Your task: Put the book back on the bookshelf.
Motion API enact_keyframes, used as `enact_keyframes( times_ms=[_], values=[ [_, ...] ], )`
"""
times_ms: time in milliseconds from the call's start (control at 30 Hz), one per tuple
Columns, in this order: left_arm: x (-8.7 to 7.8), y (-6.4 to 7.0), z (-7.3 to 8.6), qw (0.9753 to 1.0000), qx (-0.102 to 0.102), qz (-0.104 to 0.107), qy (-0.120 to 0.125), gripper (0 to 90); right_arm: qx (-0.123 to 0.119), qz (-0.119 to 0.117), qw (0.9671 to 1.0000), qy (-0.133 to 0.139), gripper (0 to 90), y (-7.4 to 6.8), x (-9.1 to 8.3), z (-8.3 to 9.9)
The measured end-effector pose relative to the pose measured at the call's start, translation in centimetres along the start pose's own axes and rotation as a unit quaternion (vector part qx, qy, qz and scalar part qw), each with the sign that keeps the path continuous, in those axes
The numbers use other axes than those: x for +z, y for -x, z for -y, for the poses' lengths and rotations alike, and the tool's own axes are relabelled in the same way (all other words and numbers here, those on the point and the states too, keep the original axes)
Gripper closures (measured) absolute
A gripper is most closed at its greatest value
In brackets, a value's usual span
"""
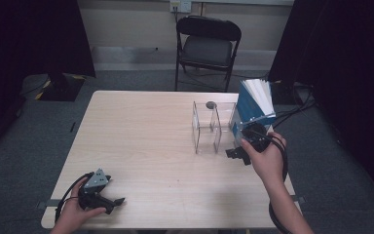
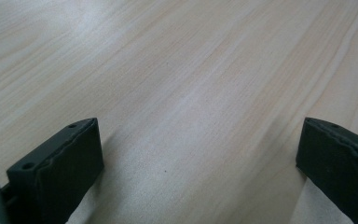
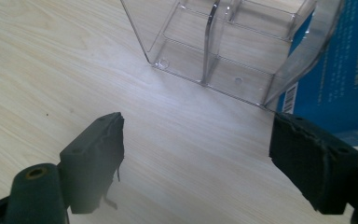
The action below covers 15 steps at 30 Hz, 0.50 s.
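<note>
A clear plastic organizer (image 1: 208, 126) with upright dividers stands on the right half of the table. A blue book (image 1: 253, 105) with fanned white pages stands upright against its right side. My right gripper (image 1: 234, 154) hovers just in front of the organizer, open and holding nothing. In the right gripper view the organizer (image 3: 223, 46) lies straight ahead of the right gripper (image 3: 196, 158), with the blue book (image 3: 340, 79) at the right. My left gripper (image 1: 117, 202) rests near the table's front left corner. The left gripper (image 2: 200, 168) is open over bare wood.
The light wooden table (image 1: 146, 131) has open room across its left and middle. A small dark round object (image 1: 211, 105) lies behind the organizer. A black folding chair (image 1: 207, 44) stands beyond the far edge. Cables (image 1: 297, 109) trail on the floor at the right.
</note>
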<state>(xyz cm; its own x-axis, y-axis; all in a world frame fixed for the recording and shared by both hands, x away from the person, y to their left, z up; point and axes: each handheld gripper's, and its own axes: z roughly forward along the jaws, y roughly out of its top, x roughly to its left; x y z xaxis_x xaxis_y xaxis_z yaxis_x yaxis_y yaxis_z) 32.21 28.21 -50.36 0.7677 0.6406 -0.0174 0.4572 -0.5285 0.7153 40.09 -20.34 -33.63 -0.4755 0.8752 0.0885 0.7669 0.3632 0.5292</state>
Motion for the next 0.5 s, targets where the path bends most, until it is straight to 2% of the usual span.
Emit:
enact_keyframes(
  times_ms=[100, 300, 500],
  values=[
    [0.0, 0.0, 0.0, 1.0000, 0.000, 0.000, 0.000, 0.0, 0.000, -0.012, 0.9999, 0.006, 17.5, -0.2, 0.5, 0.2],
    [0.0, 0.0, 0.0, 1.0000, 0.000, -0.001, -0.002, 0.0, -0.003, -0.017, 0.9998, 0.009, 17.4, -0.6, 1.1, 0.4],
    [0.0, 0.0, 0.0, 1.0000, 0.000, -0.001, -0.002, 0.0, 0.010, -0.038, 0.9990, 0.020, 17.5, -0.9, 2.1, 0.9]
  ],
)
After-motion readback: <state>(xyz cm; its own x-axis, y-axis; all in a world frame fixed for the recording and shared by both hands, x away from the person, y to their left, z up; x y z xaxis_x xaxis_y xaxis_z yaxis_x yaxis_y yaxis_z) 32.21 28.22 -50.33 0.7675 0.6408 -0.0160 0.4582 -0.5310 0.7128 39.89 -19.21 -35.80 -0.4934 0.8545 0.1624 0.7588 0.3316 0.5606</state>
